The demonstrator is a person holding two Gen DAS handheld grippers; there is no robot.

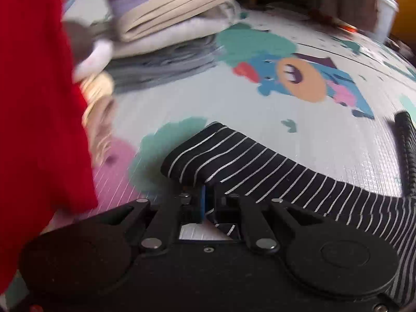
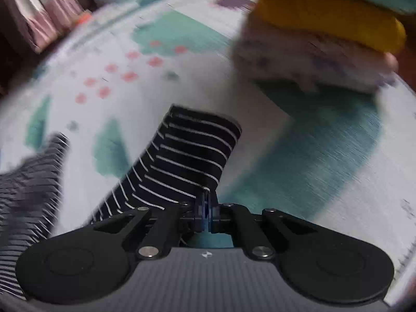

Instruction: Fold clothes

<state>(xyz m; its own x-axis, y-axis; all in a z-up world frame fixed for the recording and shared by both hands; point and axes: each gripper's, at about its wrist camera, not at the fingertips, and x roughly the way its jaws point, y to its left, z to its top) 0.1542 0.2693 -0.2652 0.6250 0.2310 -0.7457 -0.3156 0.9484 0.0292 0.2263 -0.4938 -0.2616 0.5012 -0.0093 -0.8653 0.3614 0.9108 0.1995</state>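
A black garment with thin white stripes (image 1: 260, 161) hangs over a patterned play mat (image 1: 182, 98). My left gripper (image 1: 206, 200) is shut on one of its edges, and the cloth trails off to the right. In the right wrist view my right gripper (image 2: 208, 208) is shut on another corner of the same striped garment (image 2: 187, 153), which runs away to the left. The views are blurred.
A stack of folded beige, lilac and grey clothes (image 1: 166, 18) lies at the back left of the mat. A red cloth (image 1: 39, 104) fills the left edge. A stack of yellow, mint and pale folded clothes (image 2: 325, 39) lies at the upper right of the right wrist view.
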